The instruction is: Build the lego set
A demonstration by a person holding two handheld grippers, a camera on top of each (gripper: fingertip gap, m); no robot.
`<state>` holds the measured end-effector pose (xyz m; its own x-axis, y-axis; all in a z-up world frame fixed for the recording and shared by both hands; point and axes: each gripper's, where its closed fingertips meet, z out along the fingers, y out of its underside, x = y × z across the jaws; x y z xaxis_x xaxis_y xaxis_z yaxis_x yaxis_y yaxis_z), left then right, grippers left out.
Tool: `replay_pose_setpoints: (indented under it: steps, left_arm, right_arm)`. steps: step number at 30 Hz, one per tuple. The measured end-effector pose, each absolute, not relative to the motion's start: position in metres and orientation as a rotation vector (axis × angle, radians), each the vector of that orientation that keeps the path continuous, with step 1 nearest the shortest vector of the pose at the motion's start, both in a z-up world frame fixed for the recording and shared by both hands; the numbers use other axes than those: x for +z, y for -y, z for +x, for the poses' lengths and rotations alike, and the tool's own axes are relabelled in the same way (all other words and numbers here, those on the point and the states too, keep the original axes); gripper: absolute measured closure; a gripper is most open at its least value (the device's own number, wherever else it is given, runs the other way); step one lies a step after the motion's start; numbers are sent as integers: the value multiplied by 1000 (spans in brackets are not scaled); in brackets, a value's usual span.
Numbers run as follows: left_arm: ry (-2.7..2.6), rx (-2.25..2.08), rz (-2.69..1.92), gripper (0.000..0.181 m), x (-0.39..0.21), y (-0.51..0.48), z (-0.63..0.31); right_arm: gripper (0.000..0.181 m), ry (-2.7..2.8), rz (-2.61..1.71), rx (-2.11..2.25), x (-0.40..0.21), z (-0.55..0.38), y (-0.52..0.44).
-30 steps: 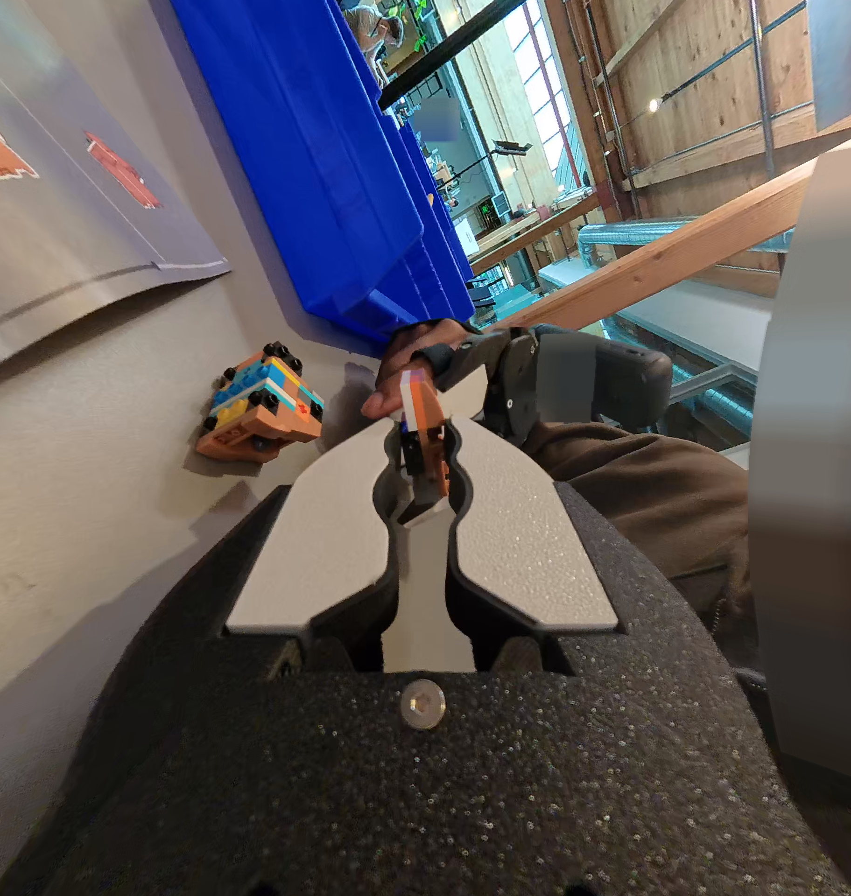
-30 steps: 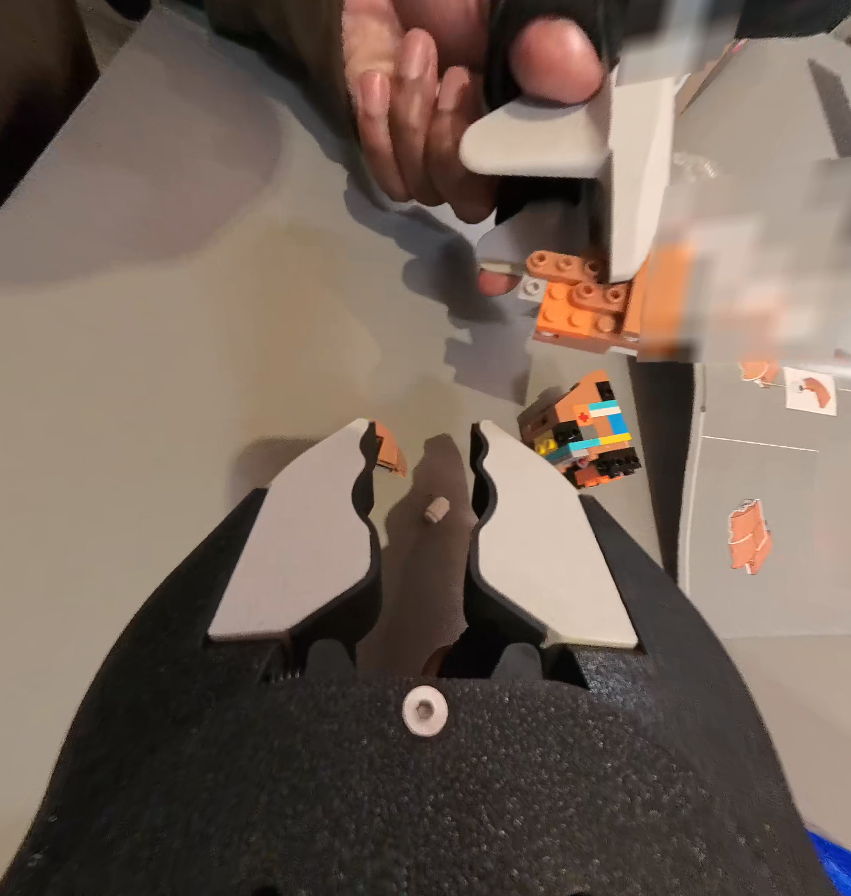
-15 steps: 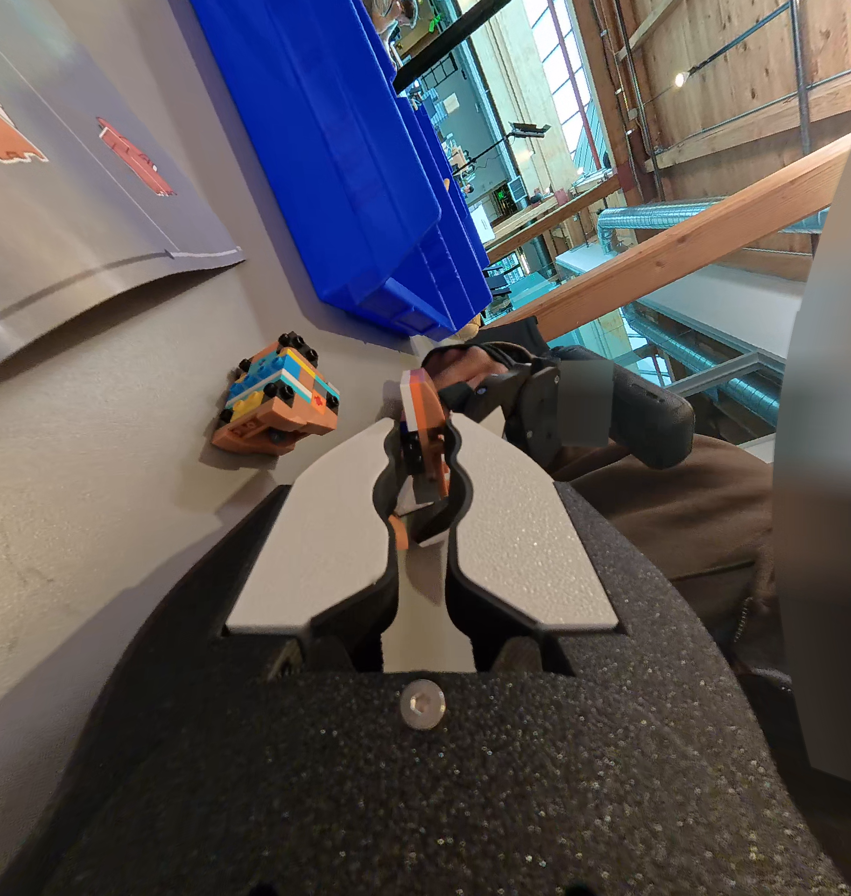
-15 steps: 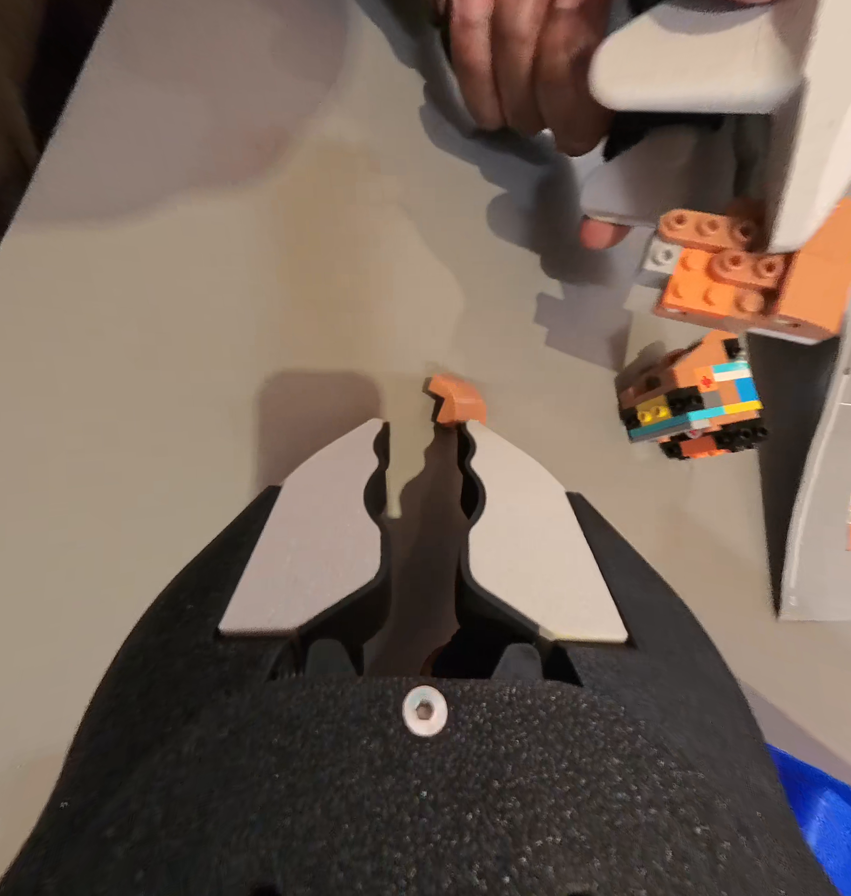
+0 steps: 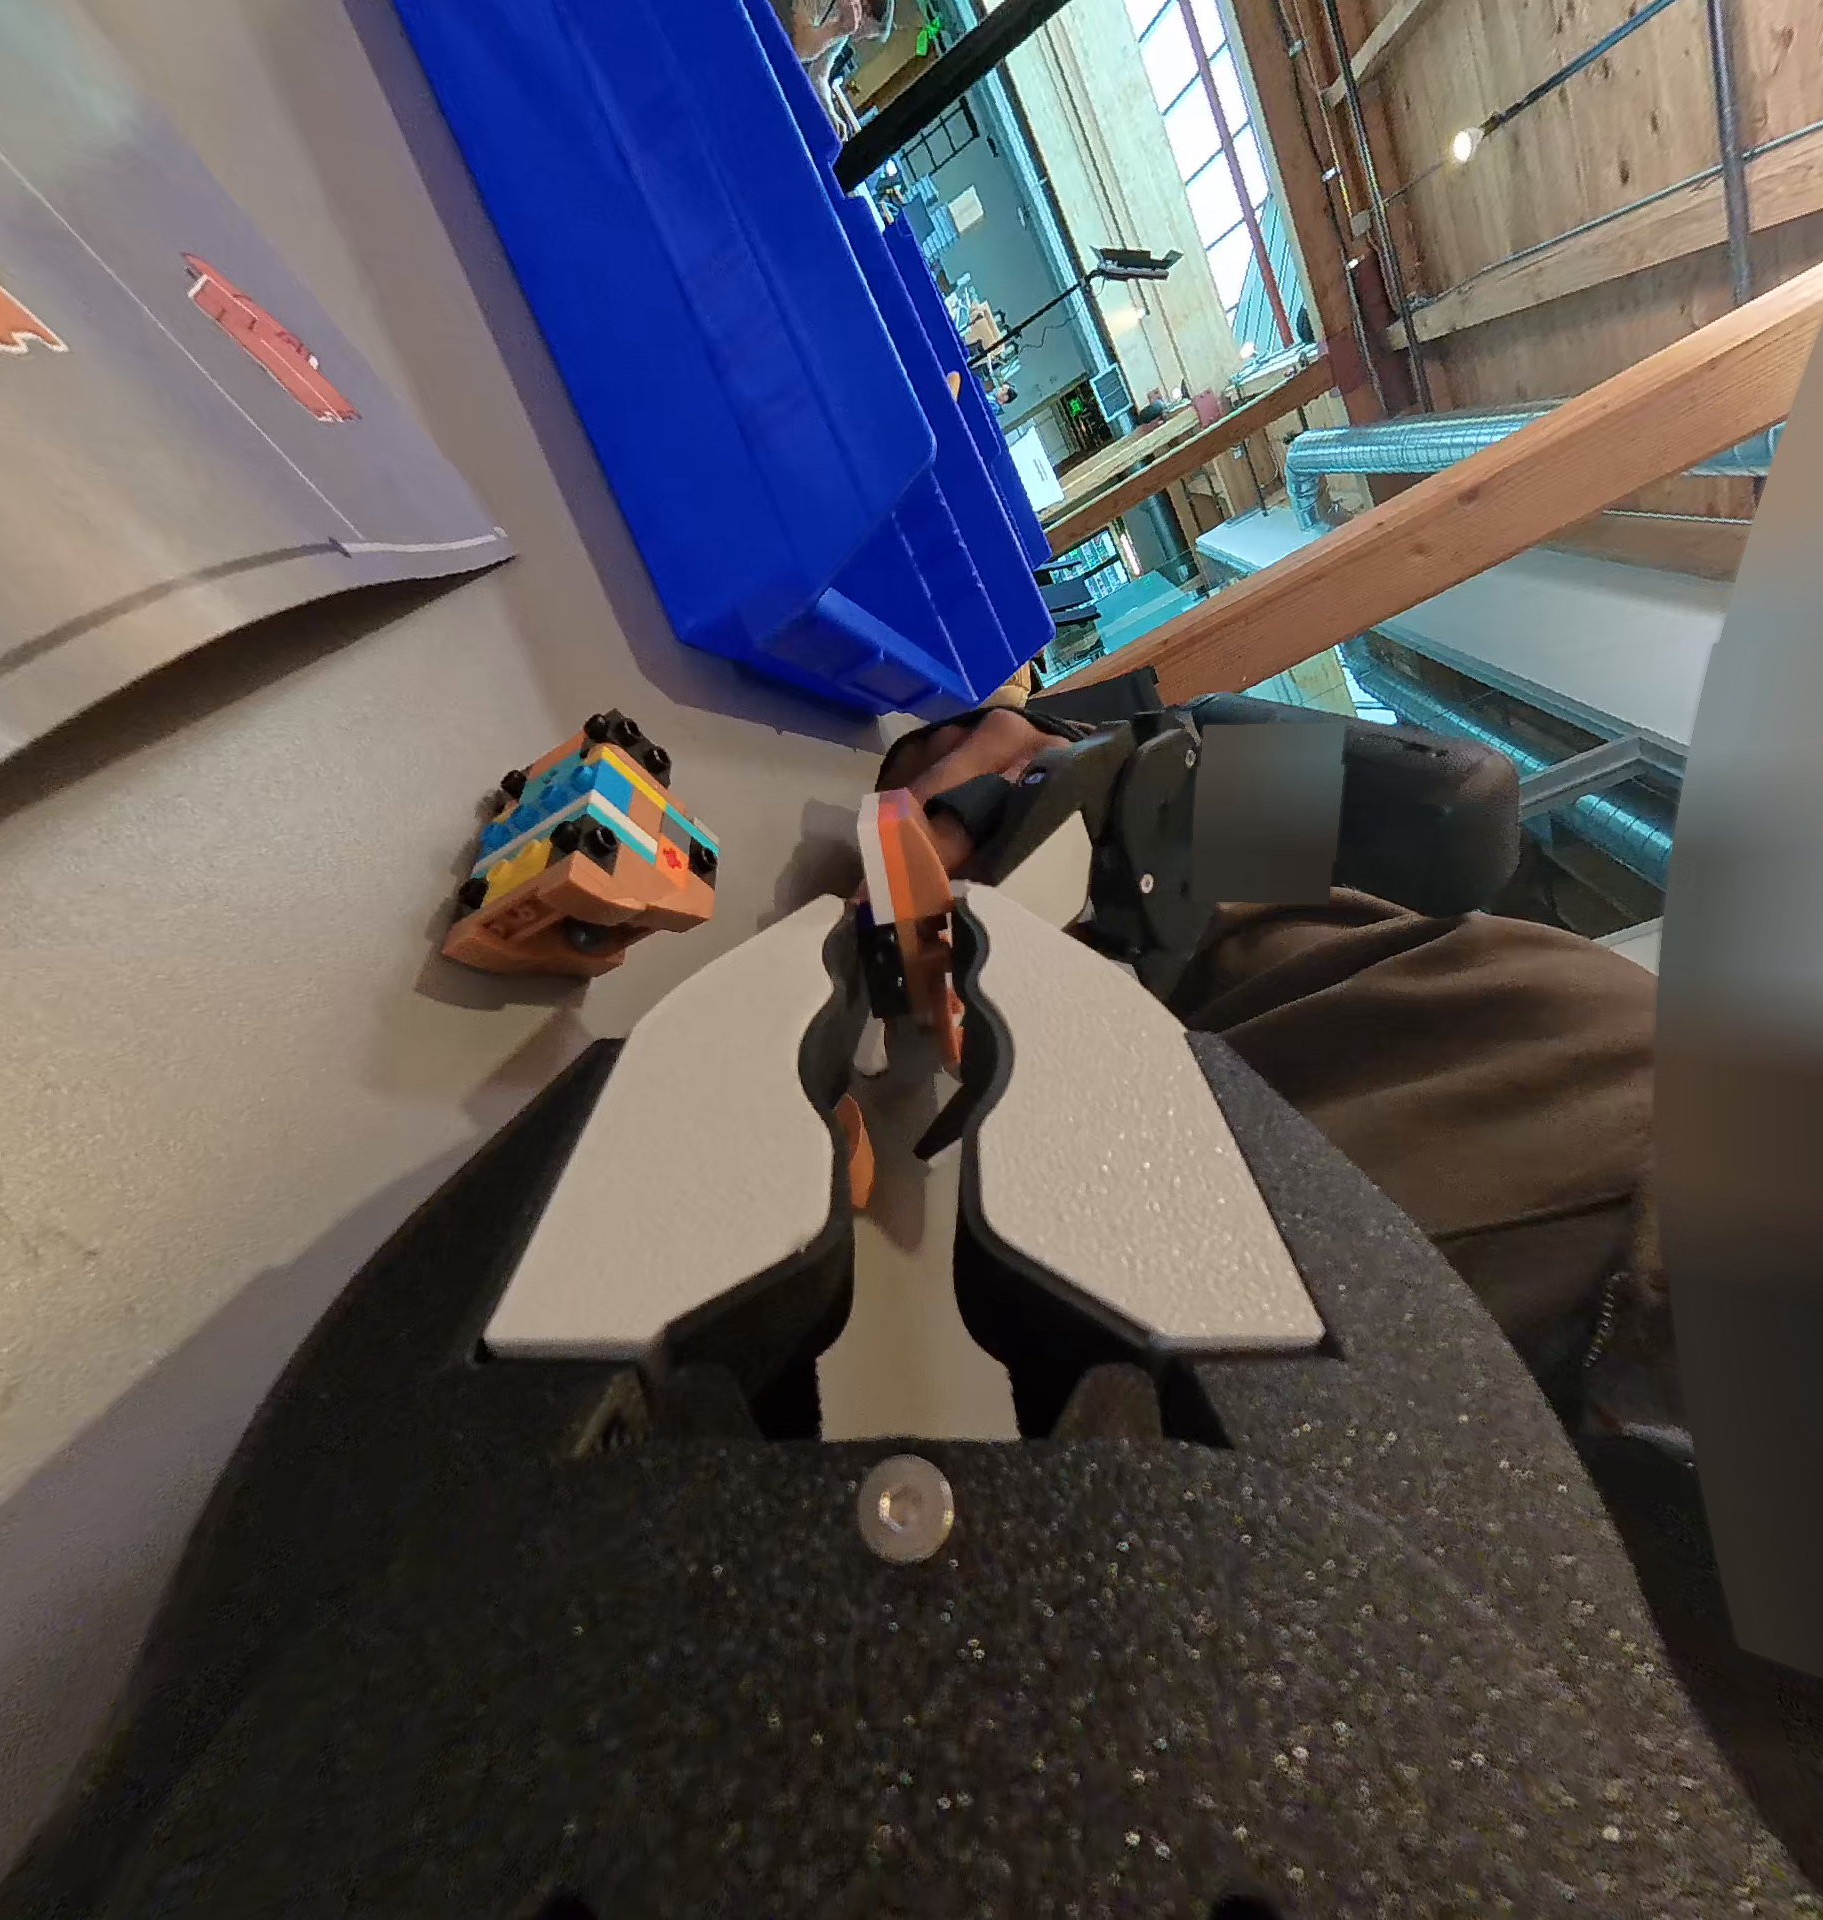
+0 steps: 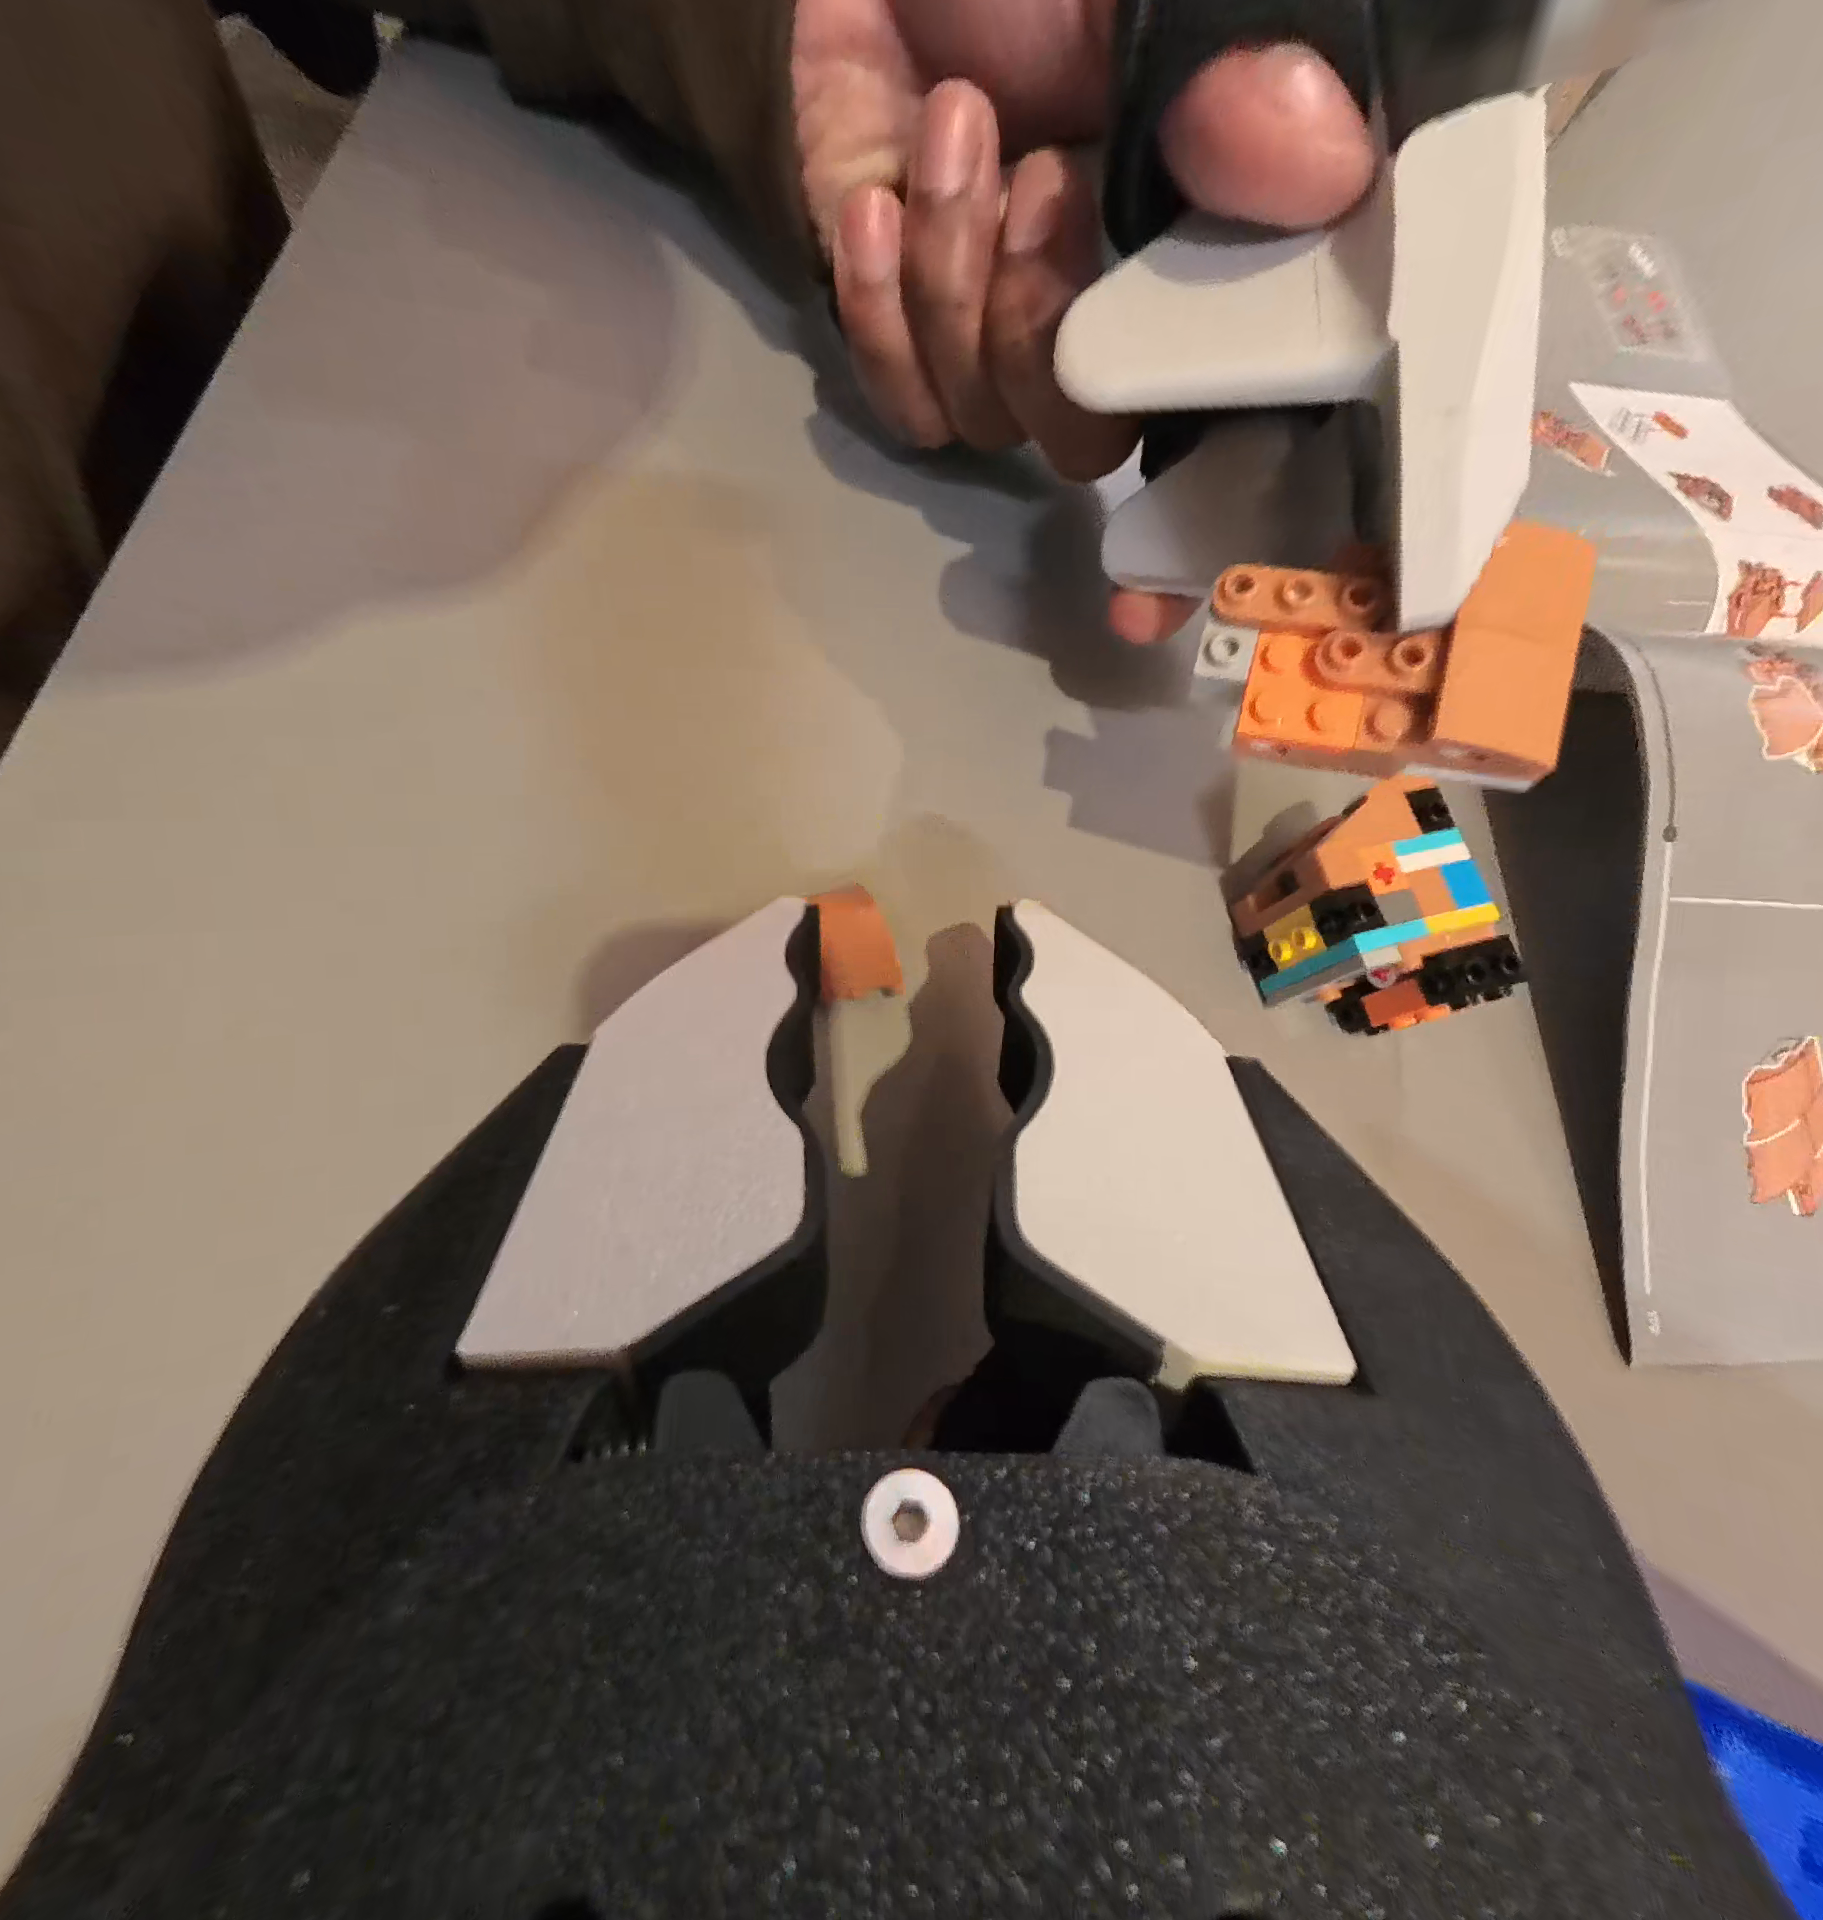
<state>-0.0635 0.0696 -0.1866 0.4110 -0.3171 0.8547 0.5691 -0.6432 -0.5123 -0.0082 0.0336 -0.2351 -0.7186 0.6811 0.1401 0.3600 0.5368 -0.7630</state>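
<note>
**Orange Lego piece held above a grey surface, loose brick at the other fingers**

A plain grey surface (image 6: 387, 644) fills the scene, with timber walls, a wooden beam and tall windows visible beyond it in the left wrist view. The landmark is the small multicoloured Lego block (image 6: 1374, 925), (image 5: 585, 862), brown with blue, yellow, white and black parts, lying on the surface. A row of blue bins (image 5: 741, 353) stands beyond it in the left wrist view. An open instruction booklet (image 6: 1759, 935), (image 5: 159, 416) lies just beside the block, one page curling up.

The left gripper (image 5: 902, 940) is clamped on an orange Lego assembly (image 5: 907, 883), its fingers pressed against the piece from both sides. In the right wrist view that same assembly (image 6: 1406, 675) hangs just above the multicoloured block, studs facing the camera, with a small grey piece at one corner. A hand (image 6: 948, 260) wraps the left gripper's handle above it.

The right gripper (image 6: 902, 920) hovers low over the surface, well to the side of the block away from the booklet. Its fingers stand apart with a clear gap. A small orange brick (image 6: 857, 940) sits against the inner tip of one finger; the other finger does not touch it. Whether the brick rests on the surface cannot be told.
</note>
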Motion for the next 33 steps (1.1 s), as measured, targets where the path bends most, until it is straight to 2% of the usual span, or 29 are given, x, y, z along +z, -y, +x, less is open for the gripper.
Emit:
replay_pose_setpoints:
  steps: [10,21,33]
  left_arm:
    - [232,-1363,-1804,165,-184,-71,-66]
    - [348,-1490,-1646,165,-174,-76,-68]
    - [454,-1594,-1524,164,-168,-77,-64]
  right_arm:
    - [162,2432,-829,902,-254,-5,-29]
    - [163,1735,-1043,1383,-158,-44,-67]
    - [162,1651,-1068,1277,-162,-59,-74]
